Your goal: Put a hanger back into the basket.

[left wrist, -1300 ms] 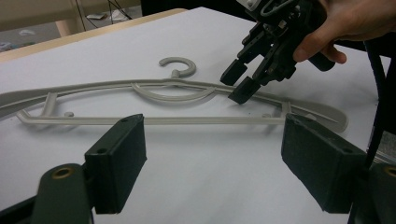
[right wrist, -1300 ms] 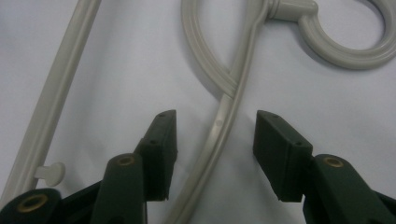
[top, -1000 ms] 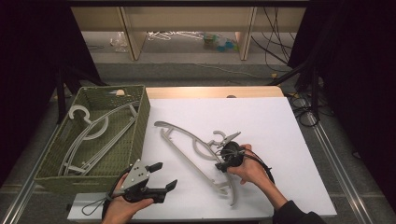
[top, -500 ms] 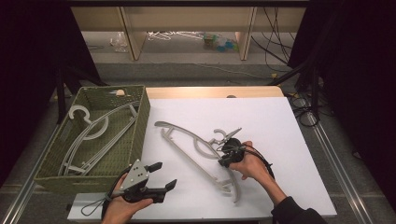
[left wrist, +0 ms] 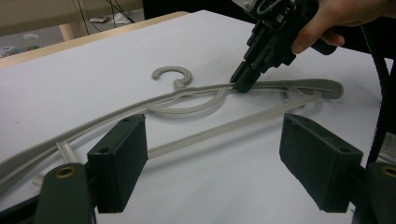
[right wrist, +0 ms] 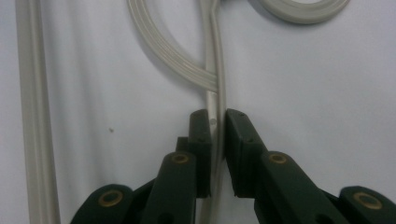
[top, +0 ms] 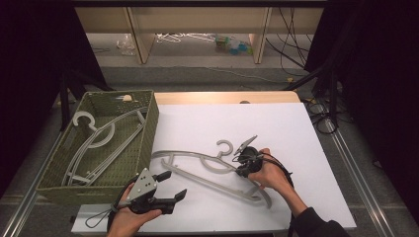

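- A grey plastic hanger [top: 212,170] lies flat on the white table cover [top: 296,133], its hook [top: 225,146] pointing toward the far edge and its long arms running from near the basket down toward the person's right hand.
- The right gripper [top: 243,168] points down at the hanger's upper arm, just beside the curved loop under the hook; its jaws have just been closing and now pinch that thin arm between them (the right gripper view shows the pale strip [right wrist: 215,126] squeezed between the two black pads).
- From the left gripper view, the right gripper [left wrist: 243,84] comes in from the top, its tips meeting the hanger [left wrist: 187,105] on the table.
- The left gripper [top: 172,186] rests low near the table's near edge, well apart from the hanger's hook; its jaws stand wide apart with nothing between them, and the hanger lies on the table beyond them.
- A woven green basket [top: 148,143] sits at the left of the table, touching the white cover's edge.
- Inside it lie more pale hangers [top: 94,143], one hook near the far left corner.
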Demonstrator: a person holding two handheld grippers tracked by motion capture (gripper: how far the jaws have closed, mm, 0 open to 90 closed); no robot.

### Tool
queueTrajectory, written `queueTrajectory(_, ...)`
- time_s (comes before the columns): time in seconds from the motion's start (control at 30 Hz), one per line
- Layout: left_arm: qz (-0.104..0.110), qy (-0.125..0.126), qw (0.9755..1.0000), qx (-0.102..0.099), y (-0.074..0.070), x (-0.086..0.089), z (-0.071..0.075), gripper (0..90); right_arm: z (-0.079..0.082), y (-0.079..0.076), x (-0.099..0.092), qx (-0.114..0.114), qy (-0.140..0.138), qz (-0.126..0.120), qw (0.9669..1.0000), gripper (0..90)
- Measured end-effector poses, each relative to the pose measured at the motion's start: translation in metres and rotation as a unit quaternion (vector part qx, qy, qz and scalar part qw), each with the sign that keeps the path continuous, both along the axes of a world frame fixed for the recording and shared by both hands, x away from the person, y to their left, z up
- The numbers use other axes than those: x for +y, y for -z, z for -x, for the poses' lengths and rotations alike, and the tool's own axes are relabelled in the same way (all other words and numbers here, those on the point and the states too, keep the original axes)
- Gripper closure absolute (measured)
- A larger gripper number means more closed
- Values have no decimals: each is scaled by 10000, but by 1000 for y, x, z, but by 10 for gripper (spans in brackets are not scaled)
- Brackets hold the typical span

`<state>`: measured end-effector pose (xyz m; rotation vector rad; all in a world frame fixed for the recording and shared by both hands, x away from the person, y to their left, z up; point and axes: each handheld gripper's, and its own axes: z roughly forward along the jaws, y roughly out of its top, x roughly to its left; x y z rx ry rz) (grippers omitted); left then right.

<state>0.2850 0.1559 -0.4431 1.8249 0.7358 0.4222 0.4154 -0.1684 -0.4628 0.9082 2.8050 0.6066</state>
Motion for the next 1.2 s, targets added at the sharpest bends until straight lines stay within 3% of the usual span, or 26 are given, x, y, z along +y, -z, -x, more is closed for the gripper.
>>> queueTrajectory(0.27, -20, 122, 9999, -92, -9, -8, -5, 239, 8, -18, -5, -485, -436, 137, 9978, 816)
queueTrajectory(0.37, -231, 98, 9996, -111, -14, -14, -12, 242, 14, -28, -7, -690, -572, 153, 9959, 815)
queueTrajectory(0.5, -351, 13, 9994, -42, -18, -26, -29, 248, 24, -40, -9, -919, -675, 175, 9933, 816)
queueTrajectory(0.57, -427, -68, 9990, -71, -19, -33, -38, 261, 30, -47, -11, -1058, -779, 193, 9911, 816)
queueTrajectory(0.7, -601, -95, 9981, 67, -20, -49, -57, 270, 42, -61, -13, -1251, -878, 251, 9879, 817)
queueTrajectory(0.83, -845, 64, 9961, 255, -16, -60, -73, 287, 50, -74, -11, -1487, -1031, 315, 9830, 818)
queueTrajectory(0.87, -789, 25, 9965, 276, -14, -63, -76, 289, 52, -77, -10, -1510, -1075, 333, 9821, 819)
queueTrajectory(0.93, -919, 98, 9954, 257, -13, -63, -81, 299, 56, -82, -8, -1618, -1194, 386, 9788, 820)
queueTrajectory(1.03, -831, 125, 9960, 310, -11, -66, -86, 319, 60, -88, -6, -1719, -1372, 430, 9746, 823)
queueTrajectory(1.07, -944, 163, 9949, 316, -11, -65, -87, 323, 62, -89, -4, -1711, -1381, 415, 9746, 823)
queueTrajectory(1.13, -857, 242, 9953, 384, -9, -66, -88, 352, 65, -90, -2, -1712, -1419, 433, 9740, 824)
queueTrajectory(1.17, -1008, 307, 9939, 328, -9, -66, -89, 365, 64, -91, -2, -1731, -1489, 444, 9726, 824)
queueTrajectory(1.2, -950, 328, 9944, 328, -9, -67, -88, 383, 65, -90, -1, -1728, -1476, 455, 9728, 824)
